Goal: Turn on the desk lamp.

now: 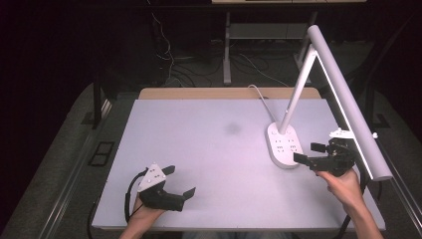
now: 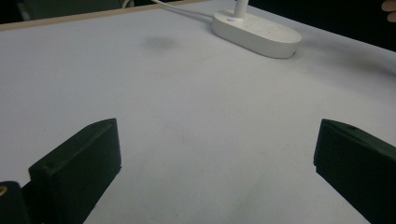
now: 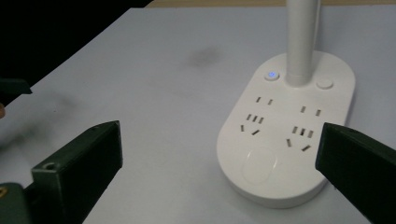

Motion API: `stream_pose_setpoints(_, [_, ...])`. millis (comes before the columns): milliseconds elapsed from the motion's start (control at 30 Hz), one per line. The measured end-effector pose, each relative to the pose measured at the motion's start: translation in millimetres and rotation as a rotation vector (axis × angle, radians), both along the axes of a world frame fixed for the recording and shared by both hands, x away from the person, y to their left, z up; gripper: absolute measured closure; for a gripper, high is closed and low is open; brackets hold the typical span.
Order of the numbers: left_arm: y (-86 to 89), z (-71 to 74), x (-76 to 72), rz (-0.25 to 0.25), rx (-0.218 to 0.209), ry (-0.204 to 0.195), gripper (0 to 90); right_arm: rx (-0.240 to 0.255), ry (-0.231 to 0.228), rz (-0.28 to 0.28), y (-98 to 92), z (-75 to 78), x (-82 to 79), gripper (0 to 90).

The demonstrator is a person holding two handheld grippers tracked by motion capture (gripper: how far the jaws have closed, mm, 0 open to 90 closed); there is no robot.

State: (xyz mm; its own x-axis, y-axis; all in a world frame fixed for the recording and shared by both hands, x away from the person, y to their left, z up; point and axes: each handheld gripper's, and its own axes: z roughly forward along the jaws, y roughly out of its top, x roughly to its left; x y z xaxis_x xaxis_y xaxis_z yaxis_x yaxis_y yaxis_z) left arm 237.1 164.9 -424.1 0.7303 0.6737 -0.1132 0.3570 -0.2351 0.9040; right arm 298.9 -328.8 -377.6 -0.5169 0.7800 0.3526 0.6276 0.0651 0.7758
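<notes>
In the high view, a white desk lamp (image 1: 284, 144) stands right of centre on the bench (image 1: 199, 149). The left gripper (image 1: 180, 182) rests near-left, jaws wide.

The right gripper view shows the right gripper (image 3: 219, 154), jaws wide, empty, facing the lamp's base (image 3: 285, 135).

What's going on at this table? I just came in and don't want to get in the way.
A person sits at a white table with a pair of tongs in each hand. Nothing is being held. The left tongs rest open near the front edge. The right tongs, also open, point at the white base of a desk lamp, which has sockets and a small lit blue button. The tongs are close to the base, with no grip on it.
</notes>
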Motion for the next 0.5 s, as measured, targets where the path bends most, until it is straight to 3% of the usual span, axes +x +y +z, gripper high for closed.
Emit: stream_pose_setpoints(500, [0.3, 0.3, -0.5, -0.006, -0.001, 0.002, 0.0, -0.004, -0.022, 0.099, 26.7, -18.1, -25.8, 0.1])
